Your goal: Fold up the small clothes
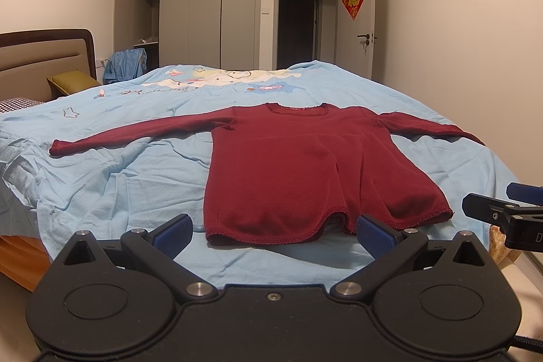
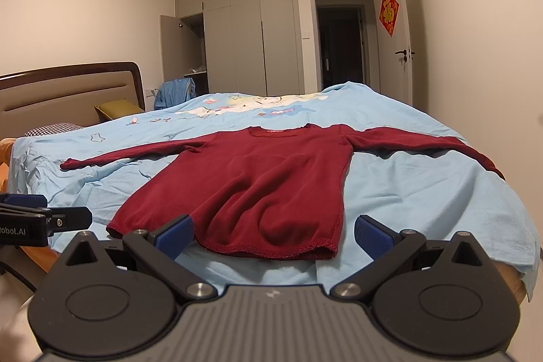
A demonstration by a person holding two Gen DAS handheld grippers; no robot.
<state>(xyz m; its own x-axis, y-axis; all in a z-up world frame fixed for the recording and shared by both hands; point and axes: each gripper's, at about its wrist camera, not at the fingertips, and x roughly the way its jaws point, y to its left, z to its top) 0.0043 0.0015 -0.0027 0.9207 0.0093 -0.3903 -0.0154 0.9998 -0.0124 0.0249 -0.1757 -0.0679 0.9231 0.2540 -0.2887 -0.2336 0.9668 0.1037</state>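
**Mia:** Where is the shirt?

**Ben:** The red shirt lies flat on the blue sheet on the bed. Both sleeves stick out to the sides. The bottom edge is near us.

**Mia:** Are the grabbers holding it?

**Ben:** No. The left gripper has its fingers wide apart, with nothing in them. The right gripper is wide apart too, and empty. Both wait just in front of the bottom edge.

**Mia:** What can go wrong?

**Ben:** The sheet is soft and full of wrinkles. If a finger digs too low, I think it pinches the sheet along with the shirt, and the sheet lifts up too.

**Mia:** Anything else?

**Ben:** The bottom edge has a little bump in the middle. If a grabber catches only the top layer, the shirt may open like a bag and fold crooked. Also the right sleeve reaches close to the bed's edge, so a tug could make it slide off.
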